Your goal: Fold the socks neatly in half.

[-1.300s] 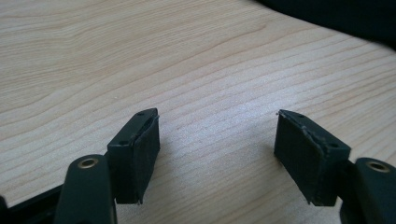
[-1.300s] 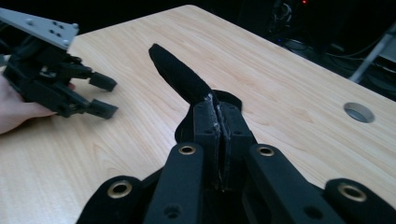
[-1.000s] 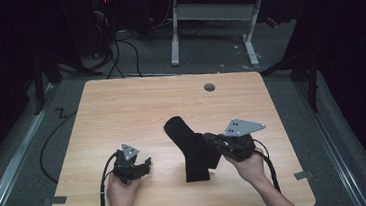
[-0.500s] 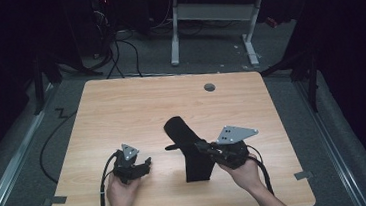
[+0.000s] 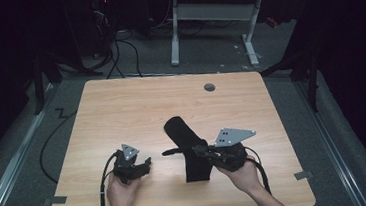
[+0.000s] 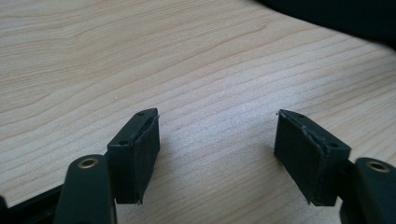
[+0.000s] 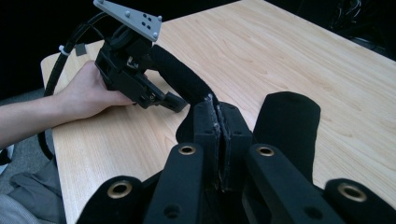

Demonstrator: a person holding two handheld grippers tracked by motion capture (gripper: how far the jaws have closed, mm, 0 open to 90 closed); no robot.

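We pinch black sock point(image 5: 187, 148) edge, right gripper point(image 5: 201, 151) jaws pressed on fabric, probably mid-fold. Left gripper point(image 5: 144, 165) left of sock, jaws spread, idle. Next: carry edge across.

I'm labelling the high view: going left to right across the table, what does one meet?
Left claw in the person's left hand → black cloth → right claw, shut on that cloth, with its grey plate.
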